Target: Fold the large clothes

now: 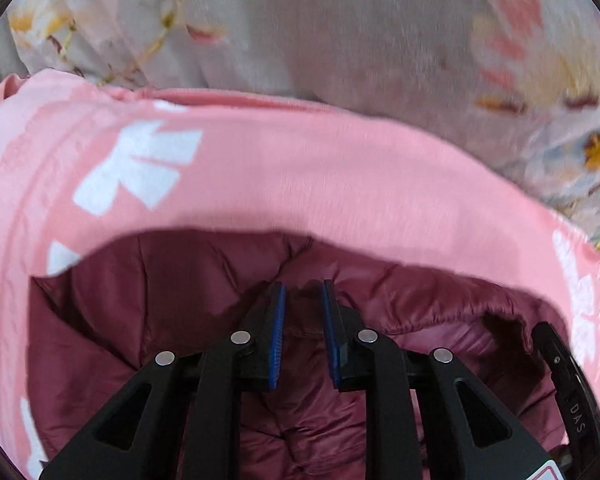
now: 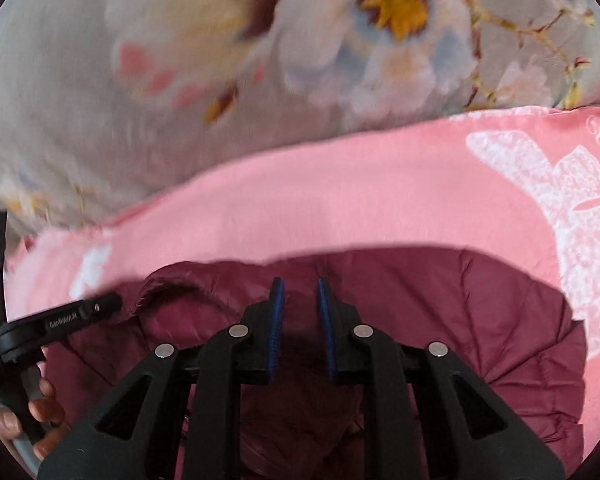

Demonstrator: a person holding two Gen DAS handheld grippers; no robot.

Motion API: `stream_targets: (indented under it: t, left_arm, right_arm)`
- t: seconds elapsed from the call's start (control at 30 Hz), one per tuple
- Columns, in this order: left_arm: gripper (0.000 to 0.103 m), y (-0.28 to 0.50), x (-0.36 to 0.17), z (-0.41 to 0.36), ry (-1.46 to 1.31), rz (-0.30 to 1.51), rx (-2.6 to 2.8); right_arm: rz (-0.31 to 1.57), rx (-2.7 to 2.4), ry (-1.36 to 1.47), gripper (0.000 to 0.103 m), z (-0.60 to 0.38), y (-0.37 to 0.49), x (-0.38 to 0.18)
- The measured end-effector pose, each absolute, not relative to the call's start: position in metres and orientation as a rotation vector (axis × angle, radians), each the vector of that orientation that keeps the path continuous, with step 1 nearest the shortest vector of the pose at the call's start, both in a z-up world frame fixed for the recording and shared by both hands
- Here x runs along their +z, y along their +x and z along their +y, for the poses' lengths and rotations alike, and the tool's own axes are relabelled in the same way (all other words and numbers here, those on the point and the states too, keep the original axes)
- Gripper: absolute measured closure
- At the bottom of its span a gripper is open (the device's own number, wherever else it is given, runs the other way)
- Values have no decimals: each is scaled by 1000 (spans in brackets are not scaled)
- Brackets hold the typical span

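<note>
Maroon puffer jacket point(image 1: 340, 312) is lying on a pink sheet point(image 1: 300, 176) with white prints, bunched rather than flat. Left gripper point(image 1: 303, 300) is pinching a ridge of jacket fabric between its blue pads point(image 1: 278, 332); the pads are not fully pressed together because the cloth is filling the gap. Right gripper point(image 2: 298, 300) is sitting over the jacket point(image 2: 420, 300) with fingers narrowly spread; fabric is running between them, but whether it is actually clamped, cannot tell.

Progress, judging from this: early to middle. The jacket is looking rumpled, quilted seams fanning out on its right side, an open cuff or hem near its left edge in the right view. No neat stacked fold is showing. Flattening and the folds proper are looking left to do.

Around the jacket: beyond the pink sheet point(image 2: 340, 200) a floral bedcover point(image 2: 260, 60) is lying, pale with yellow-centred flowers, blurred. To the jacket's left in the right view, the other gripper's body and the person's left hand point(image 2: 40, 412) are sitting close, so the two tools are crowding each other. The puffy fabric is likely slippery and springy.
</note>
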State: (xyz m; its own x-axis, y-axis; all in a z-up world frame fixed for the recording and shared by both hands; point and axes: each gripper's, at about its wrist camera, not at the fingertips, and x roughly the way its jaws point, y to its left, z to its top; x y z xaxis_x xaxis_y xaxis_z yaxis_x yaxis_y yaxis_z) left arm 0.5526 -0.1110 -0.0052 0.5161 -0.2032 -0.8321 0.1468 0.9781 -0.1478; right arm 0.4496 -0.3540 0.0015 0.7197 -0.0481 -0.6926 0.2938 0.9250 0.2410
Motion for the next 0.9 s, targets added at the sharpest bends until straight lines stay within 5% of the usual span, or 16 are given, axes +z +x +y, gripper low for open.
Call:
stream_targets:
  t: [0.9]
  left_arm:
    - [84,518,-41,-140,266,827,-127]
  right_arm:
    - [809,-271,143,88,-334,453,-27]
